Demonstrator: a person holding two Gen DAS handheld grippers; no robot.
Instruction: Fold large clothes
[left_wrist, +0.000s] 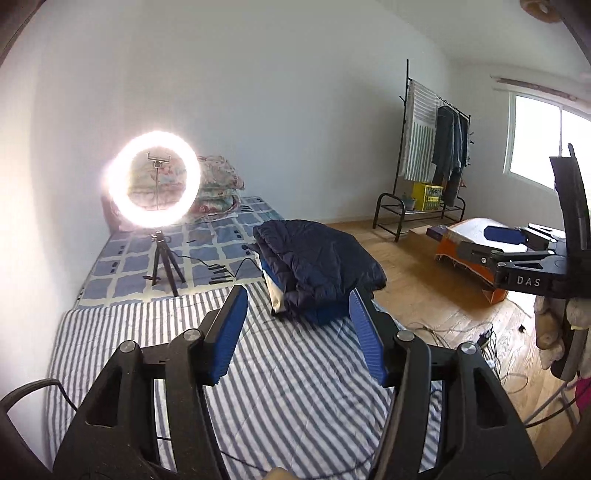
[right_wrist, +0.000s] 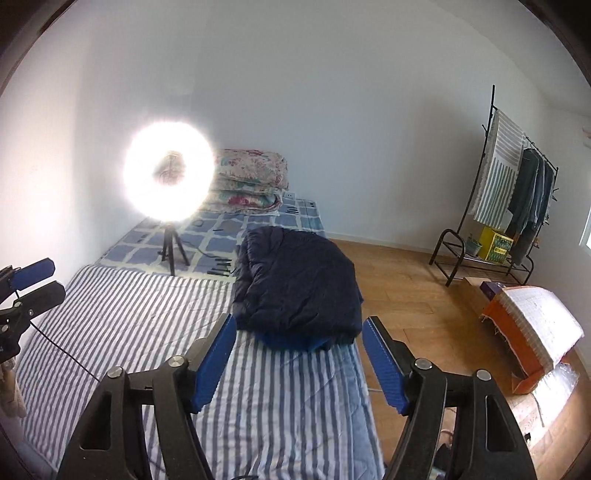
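Left claw (left_wrist: 298, 314) gapes empty above striped bedding (left_wrist: 295, 398), folded navy jacket (left_wrist: 317, 266) beyond.

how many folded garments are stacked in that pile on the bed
3 show: a navy puffer jacket on top, a bright blue piece beneath, a cream one at the pile's left edge. More may be hidden inside.

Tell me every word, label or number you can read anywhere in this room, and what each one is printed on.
"DAS": white letters on the black body of the right gripper, seen in the left wrist view.
Yellow box on the clothes rack: has print, too small to read.
Nothing else legible in either view.
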